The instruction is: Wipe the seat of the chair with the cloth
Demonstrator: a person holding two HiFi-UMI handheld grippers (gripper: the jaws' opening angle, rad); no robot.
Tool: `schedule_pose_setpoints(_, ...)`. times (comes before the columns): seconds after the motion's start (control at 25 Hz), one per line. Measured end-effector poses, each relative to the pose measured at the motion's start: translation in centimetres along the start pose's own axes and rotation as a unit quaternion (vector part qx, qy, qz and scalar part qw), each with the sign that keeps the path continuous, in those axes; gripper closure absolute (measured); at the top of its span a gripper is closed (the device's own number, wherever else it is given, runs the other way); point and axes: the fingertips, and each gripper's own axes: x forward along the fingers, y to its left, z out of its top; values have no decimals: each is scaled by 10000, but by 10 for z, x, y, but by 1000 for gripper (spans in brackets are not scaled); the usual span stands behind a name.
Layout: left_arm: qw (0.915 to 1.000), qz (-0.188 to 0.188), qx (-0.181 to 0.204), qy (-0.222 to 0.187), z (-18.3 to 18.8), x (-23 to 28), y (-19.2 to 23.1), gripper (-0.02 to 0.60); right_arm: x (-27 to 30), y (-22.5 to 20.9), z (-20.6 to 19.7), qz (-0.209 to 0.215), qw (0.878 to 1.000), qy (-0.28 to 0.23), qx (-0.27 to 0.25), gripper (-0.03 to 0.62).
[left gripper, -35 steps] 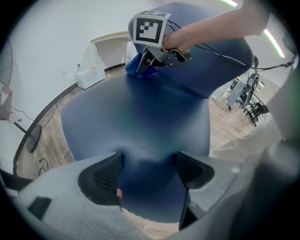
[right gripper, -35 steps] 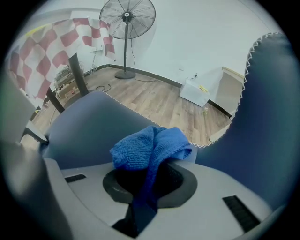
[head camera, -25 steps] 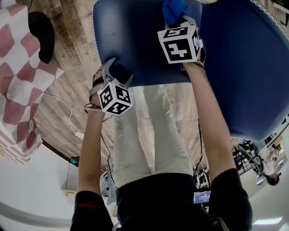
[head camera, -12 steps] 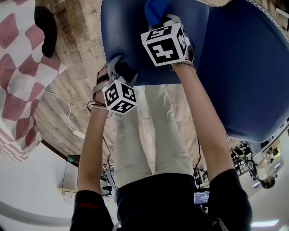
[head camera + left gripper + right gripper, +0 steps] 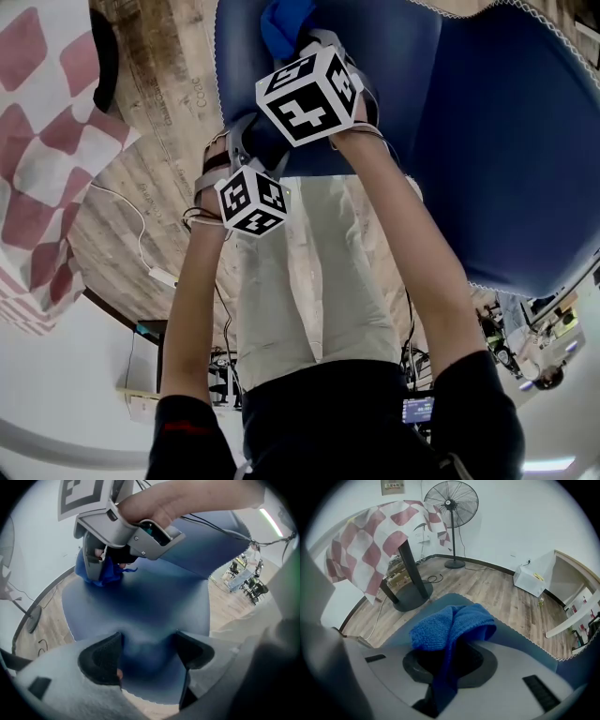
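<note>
The right gripper [image 5: 449,665] has its jaws shut tight on a blue cloth [image 5: 450,625]. The cloth is soft and bunched up. It puffs out past the jaws in a fat lump, and one end hangs back between them.

The cloth sits on the blue seat [image 5: 487,141] of the chair, near the far left corner. In the left gripper view it looks like it is pressing on the seat. Most of the bare seat lies to the right of the cloth and back toward the person. So I think the next wipe should go that way, across the wide part of the seat.

The left gripper [image 5: 146,653] is at the near edge of the seat. Its jaws are apart and hold nothing. Only the blue seat shows between them. The right gripper is the one with the cloth, so it does the wiping.

The seat has a thin white wavy trim along its edge.

Past the chair there is a wood floor [image 5: 497,590], a standing fan [image 5: 451,502], and a red and white checked table cover [image 5: 370,541].

The cubes on the grippers have black and white square marks, not words. There is a small sign on the wall and some faint print on the floor, but I cannot read them.
</note>
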Motion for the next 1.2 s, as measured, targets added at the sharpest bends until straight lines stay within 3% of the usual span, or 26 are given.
schedule_pose_setpoints(0.6, 10000, 3, -3, 1, 1, 0, 2, 221, 4, 29, 10, 389, 9988, -139, -259, 536)
schedule_pose_setpoints(1.2, 10000, 16, 2, -4, -1, 0, 2, 221, 4, 28, -6, -21, 9869, 90, -1610, 537)
